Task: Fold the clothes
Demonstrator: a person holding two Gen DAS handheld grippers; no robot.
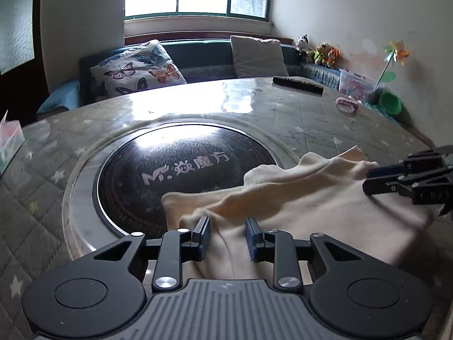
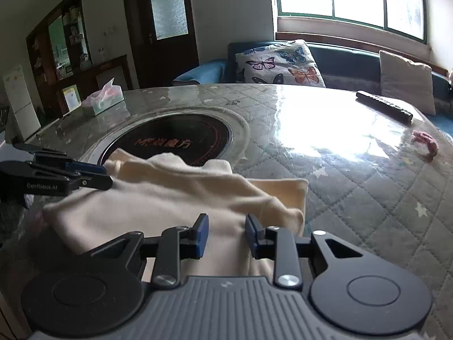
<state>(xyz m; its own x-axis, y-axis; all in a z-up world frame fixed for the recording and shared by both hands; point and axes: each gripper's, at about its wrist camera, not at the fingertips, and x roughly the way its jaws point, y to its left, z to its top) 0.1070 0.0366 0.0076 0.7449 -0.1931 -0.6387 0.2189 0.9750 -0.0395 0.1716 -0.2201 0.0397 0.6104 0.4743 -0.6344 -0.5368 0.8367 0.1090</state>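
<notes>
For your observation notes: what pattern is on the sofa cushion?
Colourful butterflies on white cushion, clearest in the right wrist view.

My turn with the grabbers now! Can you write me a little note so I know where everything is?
Left tool: its pads stand apart, with cream cloth lying between them; I cannot tell if they pinch it.
Right tool: the same, over the other end of the cloth.
The cloth lies bunched on the table, partly over the black round plate.
Done: it looks partly folded, with layers overlapping.
Left: smooth it and finish the fold.
The remote and pink band sit farther off.
</notes>
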